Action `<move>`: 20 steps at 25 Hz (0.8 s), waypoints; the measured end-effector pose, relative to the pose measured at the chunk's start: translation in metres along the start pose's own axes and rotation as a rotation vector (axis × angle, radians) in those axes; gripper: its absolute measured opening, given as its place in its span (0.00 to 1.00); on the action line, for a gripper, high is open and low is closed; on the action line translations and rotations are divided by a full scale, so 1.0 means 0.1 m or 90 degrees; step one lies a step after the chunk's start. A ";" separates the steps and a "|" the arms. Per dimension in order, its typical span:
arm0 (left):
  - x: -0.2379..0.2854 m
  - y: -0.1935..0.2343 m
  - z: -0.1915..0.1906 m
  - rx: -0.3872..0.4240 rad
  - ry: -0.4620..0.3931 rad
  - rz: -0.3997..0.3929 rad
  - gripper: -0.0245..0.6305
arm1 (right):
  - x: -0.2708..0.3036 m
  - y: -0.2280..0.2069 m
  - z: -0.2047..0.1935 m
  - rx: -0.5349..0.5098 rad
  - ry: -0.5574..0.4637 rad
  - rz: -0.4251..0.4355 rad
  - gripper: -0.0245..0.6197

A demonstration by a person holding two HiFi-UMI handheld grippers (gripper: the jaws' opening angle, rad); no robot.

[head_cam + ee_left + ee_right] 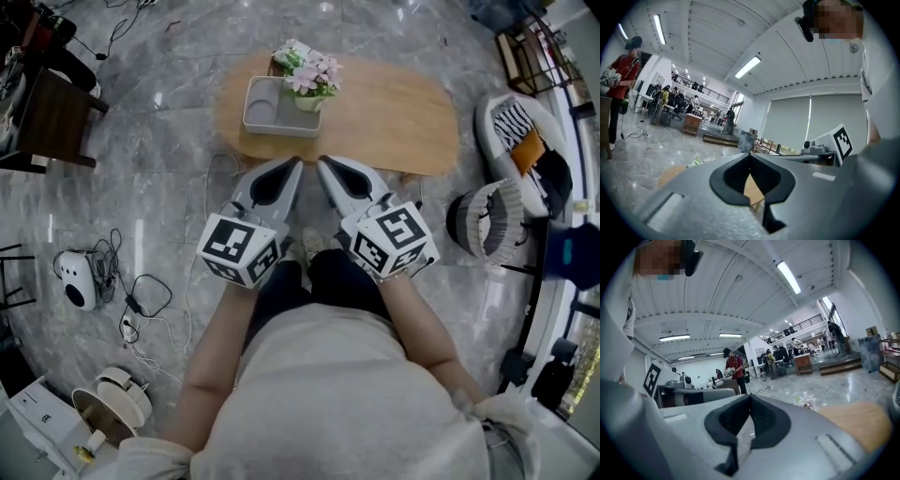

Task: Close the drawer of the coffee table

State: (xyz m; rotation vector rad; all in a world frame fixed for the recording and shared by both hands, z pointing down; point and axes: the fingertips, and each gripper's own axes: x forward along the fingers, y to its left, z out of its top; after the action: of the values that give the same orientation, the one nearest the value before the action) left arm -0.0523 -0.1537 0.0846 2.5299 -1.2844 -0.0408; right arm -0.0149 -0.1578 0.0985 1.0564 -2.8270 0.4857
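Coffee table (394, 112) sits just ahead of the person. Its wooden top carries a grey tray (258, 117) and flowers (312, 77) toward the far-left corner. The drawer itself isn't visible, probably tucked under the near edge.

Left gripper (298, 162) and right gripper (321, 161) hang side by side over that near edge, both w/ jaws together and nothing between them.

The drawer is likely rigid wood, fairly light, and slides on runners, so no grip is needed. Push flat on the front panel at mid-width so it doesn't skew. Go gently, as the flowers could wobble.
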 end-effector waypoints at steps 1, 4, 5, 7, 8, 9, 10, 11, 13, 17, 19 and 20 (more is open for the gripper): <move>0.00 -0.02 0.01 0.005 0.001 -0.002 0.04 | -0.01 0.01 0.01 -0.007 -0.001 0.001 0.04; -0.03 -0.04 0.00 0.001 -0.002 0.001 0.04 | -0.01 0.03 0.00 -0.042 0.010 0.007 0.04; -0.04 -0.04 -0.02 -0.004 0.000 0.004 0.04 | -0.01 0.03 -0.01 -0.049 0.014 0.008 0.04; -0.08 -0.06 -0.06 -0.009 0.008 0.005 0.04 | -0.03 0.02 -0.03 -0.054 0.018 0.008 0.04; -0.09 -0.05 -0.08 -0.008 0.011 0.006 0.04 | -0.03 0.01 -0.03 -0.055 0.017 0.008 0.04; -0.09 -0.05 -0.09 -0.007 0.014 0.006 0.04 | -0.03 0.01 -0.03 -0.061 0.018 0.009 0.04; -0.10 -0.04 -0.09 -0.005 0.016 0.008 0.04 | -0.03 0.01 -0.04 -0.070 0.021 0.010 0.04; -0.10 -0.02 -0.11 -0.004 0.017 0.010 0.04 | -0.03 0.01 -0.05 -0.083 0.027 0.012 0.04; -0.10 0.00 -0.13 -0.004 0.022 0.011 0.04 | -0.03 0.02 -0.07 -0.106 0.035 0.012 0.04; -0.07 0.03 -0.14 0.004 0.026 0.010 0.04 | -0.01 0.02 -0.08 -0.120 0.040 0.022 0.04; -0.04 0.02 -0.13 0.001 0.024 0.007 0.04 | -0.01 0.02 -0.08 -0.115 0.038 0.025 0.04; -0.03 0.02 -0.14 -0.001 0.024 0.005 0.04 | -0.01 0.02 -0.08 -0.110 0.037 0.026 0.04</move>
State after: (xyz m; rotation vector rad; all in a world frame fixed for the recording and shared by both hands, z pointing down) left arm -0.0534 -0.1484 0.0975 2.5124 -1.2793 0.0083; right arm -0.0161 -0.1532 0.1050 0.9395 -2.7845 0.2644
